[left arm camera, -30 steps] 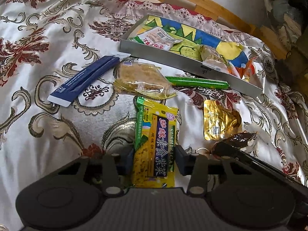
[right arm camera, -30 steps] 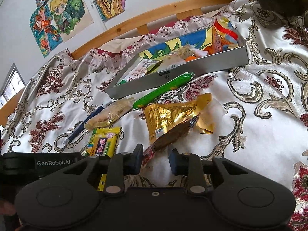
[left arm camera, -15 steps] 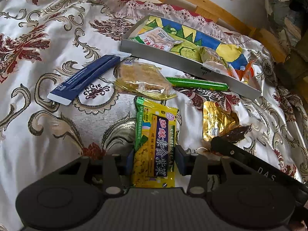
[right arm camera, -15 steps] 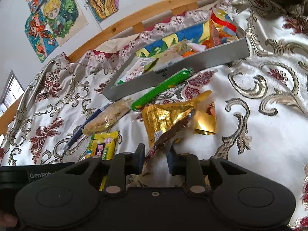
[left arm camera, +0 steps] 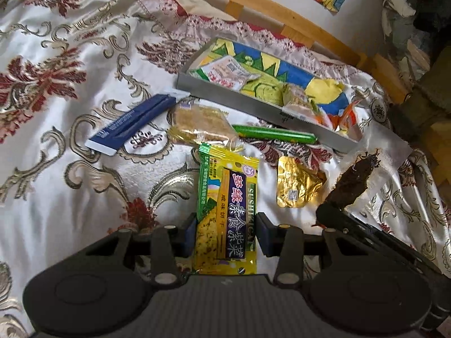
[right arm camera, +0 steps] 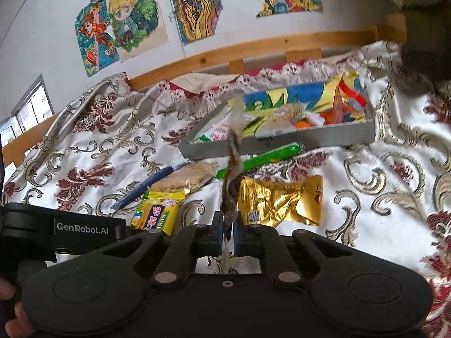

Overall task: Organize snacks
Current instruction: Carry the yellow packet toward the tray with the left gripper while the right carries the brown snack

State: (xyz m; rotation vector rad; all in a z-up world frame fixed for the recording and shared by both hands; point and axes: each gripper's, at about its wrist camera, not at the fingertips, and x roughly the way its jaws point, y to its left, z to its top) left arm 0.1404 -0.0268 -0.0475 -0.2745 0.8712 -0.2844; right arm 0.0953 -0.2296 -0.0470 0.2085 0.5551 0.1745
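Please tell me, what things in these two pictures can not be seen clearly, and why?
- Brown snack packet, right wrist view: seen edge-on in the right gripper, contents unclear.
- Tray, left wrist view: near wall hides the lower parts of the snacks inside.
- Yellow packet, left wrist view: bottom edge hidden behind the left gripper; contact with the pads unclear.

Bare bedspread [left arm camera: 70, 197] lies leftward (packets [left arm camera: 203, 125] crowd tray [left arm camera: 253, 104]).
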